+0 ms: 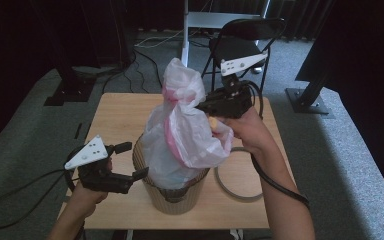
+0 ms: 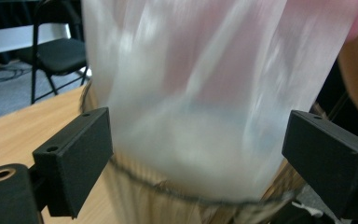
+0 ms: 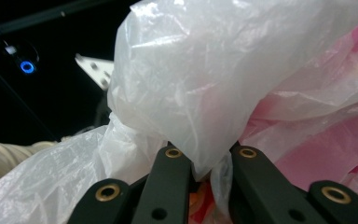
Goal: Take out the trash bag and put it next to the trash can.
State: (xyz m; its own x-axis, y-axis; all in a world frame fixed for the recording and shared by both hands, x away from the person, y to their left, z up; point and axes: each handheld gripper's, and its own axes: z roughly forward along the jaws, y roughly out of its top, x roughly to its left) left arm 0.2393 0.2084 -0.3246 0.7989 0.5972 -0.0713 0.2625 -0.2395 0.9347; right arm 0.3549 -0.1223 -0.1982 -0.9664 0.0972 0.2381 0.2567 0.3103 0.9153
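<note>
Wooden and pale, my desk [image 1: 115, 117] carries everything, standing on grey carpet with a black folding chair [image 1: 240, 45] beyond its far edge. On the near middle of the desk sits a round corrugated basket [image 1: 175, 197], brown and ribbed, with a dark rim. Rising out of it is the plastic bag [image 1: 180, 135]: thin, crinkled, translucent white with pink showing through in folds and along one side. Its bottom is in the mouth of the basket, while its gathered top stands tall above the rim, bunched into a knot-like puff. The film looks slack and wrinkled, cloudy where layers overlap.

A grey ring [image 1: 232, 185] lies flat on the desk just to the right of the basket.

My right gripper [image 1: 206, 111] is clamped on the bag's upper part, a pinch of white film squeezed between its two black fingers [image 3: 170, 175], holding the bag up from the right. My left gripper [image 1: 136, 161] sits low at the basket's left side, its jaws spread apart; the bag and the basket's rim lie between them, with clear gaps on both sides.
</note>
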